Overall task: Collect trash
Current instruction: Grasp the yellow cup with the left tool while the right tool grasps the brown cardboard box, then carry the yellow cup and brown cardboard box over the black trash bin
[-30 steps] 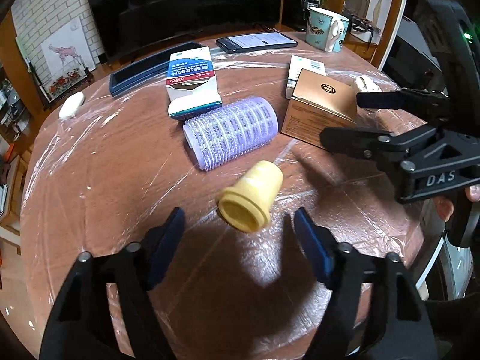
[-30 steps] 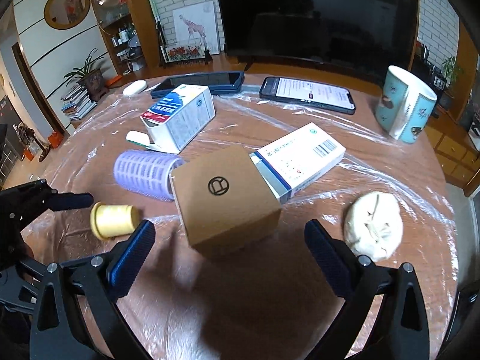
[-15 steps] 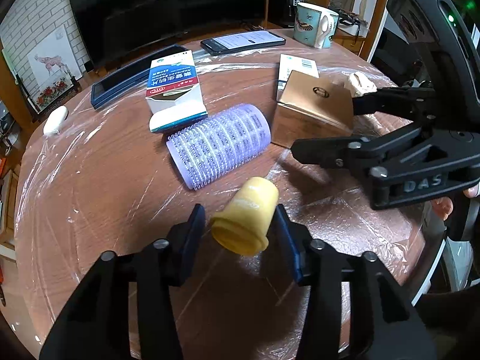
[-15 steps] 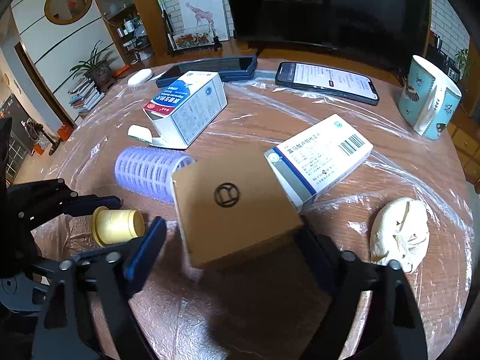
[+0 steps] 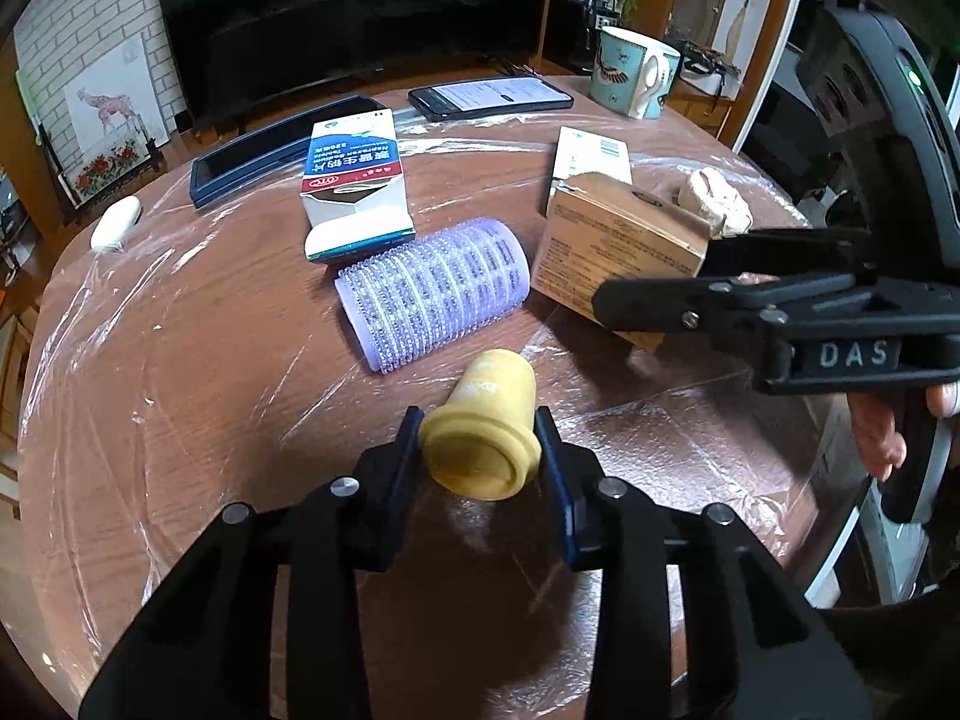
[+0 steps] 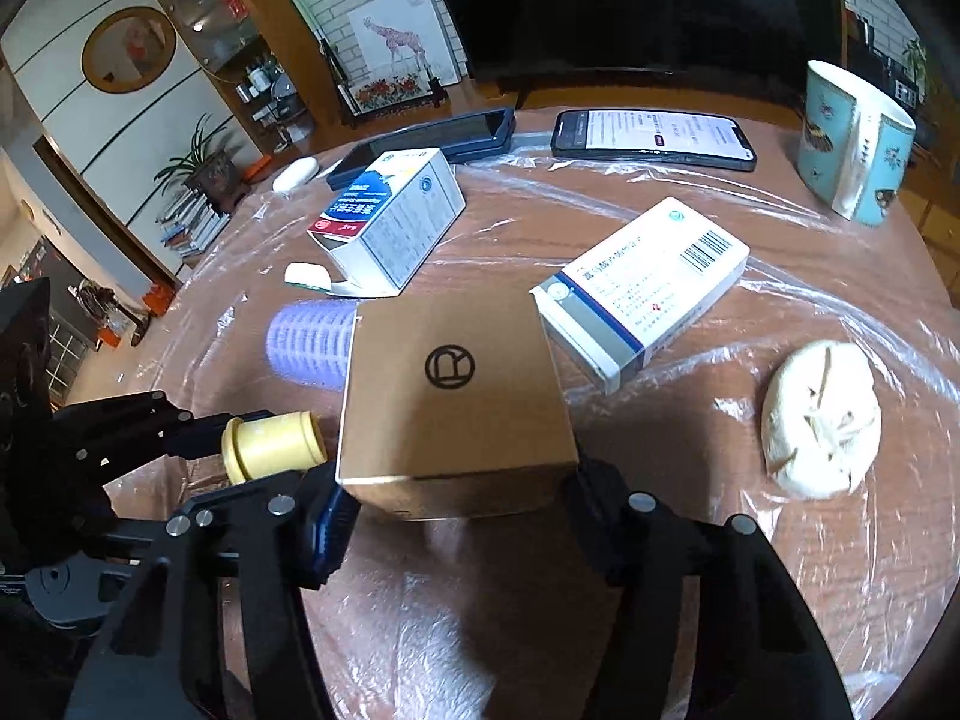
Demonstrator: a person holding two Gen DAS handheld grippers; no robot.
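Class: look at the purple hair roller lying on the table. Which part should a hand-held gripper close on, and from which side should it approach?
Grip the hair roller across its round body, near mid-length, coming down from above. It lies on its side, so the curved walls face both fingers. The bristly surface would probably resist slipping. The white carton and brown box lie close beside it, so a level approach looks cramped.

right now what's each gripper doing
left gripper: shut on the yellow cap.
right gripper: tongs have just been closing, now shut on the brown box.
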